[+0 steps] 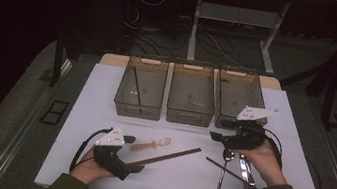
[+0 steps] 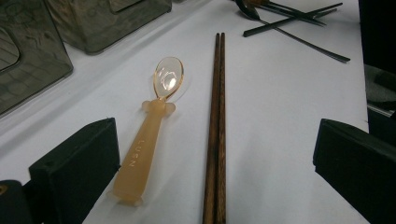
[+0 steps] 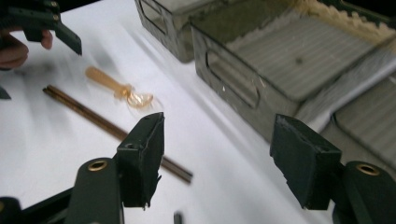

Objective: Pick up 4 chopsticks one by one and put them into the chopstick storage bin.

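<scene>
An amber see-through spoon (image 1: 151, 146) (image 2: 149, 135) and a pair of brown chopsticks (image 1: 164, 156) (image 2: 215, 116) lie side by side on the white table. My left gripper (image 1: 133, 154) (image 2: 215, 140) rests low at the front left. Its jaws stand wide, one either side of the spoon handle and the chopsticks, touching neither. My right gripper (image 1: 218, 138) (image 3: 219, 130) hovers in front of the right bin, pointing left, open with nothing between its jaws. In the right gripper view the spoon (image 3: 116, 86) and chopsticks (image 3: 107, 123) lie beyond its jaws.
Three smoky clear bins (image 1: 137, 110) (image 1: 188, 116) (image 1: 240, 71) stand in a row at the back; the left one holds a dark stick (image 1: 136, 85). Metal cutlery and a black chopstick (image 1: 228, 171) lie crossed at the front right, under my right hand.
</scene>
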`<control>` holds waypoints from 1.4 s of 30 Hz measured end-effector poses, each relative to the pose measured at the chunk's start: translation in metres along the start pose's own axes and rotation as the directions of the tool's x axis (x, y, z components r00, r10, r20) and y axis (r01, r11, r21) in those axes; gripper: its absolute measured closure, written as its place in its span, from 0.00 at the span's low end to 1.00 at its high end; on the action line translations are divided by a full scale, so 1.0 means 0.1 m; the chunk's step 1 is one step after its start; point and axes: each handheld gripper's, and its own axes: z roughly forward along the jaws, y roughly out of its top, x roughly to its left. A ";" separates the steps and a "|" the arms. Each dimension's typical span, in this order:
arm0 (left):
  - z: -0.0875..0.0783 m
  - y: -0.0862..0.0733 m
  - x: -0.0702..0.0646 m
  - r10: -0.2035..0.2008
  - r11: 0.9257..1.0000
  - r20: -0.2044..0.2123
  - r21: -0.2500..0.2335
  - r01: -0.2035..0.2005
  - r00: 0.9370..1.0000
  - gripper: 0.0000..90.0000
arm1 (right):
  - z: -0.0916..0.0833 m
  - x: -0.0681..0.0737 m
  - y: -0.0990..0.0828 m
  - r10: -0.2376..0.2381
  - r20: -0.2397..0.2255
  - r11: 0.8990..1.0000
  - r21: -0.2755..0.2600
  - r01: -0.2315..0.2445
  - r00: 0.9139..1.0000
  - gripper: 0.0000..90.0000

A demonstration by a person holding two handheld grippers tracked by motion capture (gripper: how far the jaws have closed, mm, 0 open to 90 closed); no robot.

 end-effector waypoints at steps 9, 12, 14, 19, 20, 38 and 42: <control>0.01 0.00 -0.01 -0.001 1.000 -0.003 0.003 0.001 1.000 0.00 | -0.15 0.02 -0.36 0.004 0.003 1.000 0.028 -0.004 1.000 0.44; 0.01 0.00 -0.02 -0.001 1.000 -0.006 0.003 0.001 1.000 0.00 | -0.22 0.04 -0.45 -0.002 0.002 0.999 0.043 0.002 1.000 0.49; 0.01 -0.01 -0.01 -0.001 1.000 -0.007 0.006 0.001 1.000 0.00 | -0.28 0.05 -0.51 -0.002 0.003 0.999 0.051 0.002 1.000 0.51; 0.01 0.00 -0.01 0.001 1.000 -0.006 0.008 -0.001 1.000 0.00 | -0.42 0.07 -0.70 0.009 0.016 0.997 0.083 -0.010 1.000 0.55; 0.01 0.00 -0.01 0.002 1.000 -0.007 0.010 -0.002 1.000 0.00 | -0.44 0.07 -0.73 0.011 0.016 0.996 0.089 -0.013 1.000 0.56; 0.02 0.00 -0.02 0.011 1.000 -0.005 0.019 -0.011 1.000 0.00 | -0.44 0.07 -1.05 -0.038 -0.023 0.971 0.237 0.042 0.999 0.78; 0.02 0.00 -0.02 0.014 1.000 -0.005 0.022 -0.014 1.000 0.00 | -0.42 0.07 -1.07 -0.041 -0.033 0.963 0.266 0.048 0.999 0.81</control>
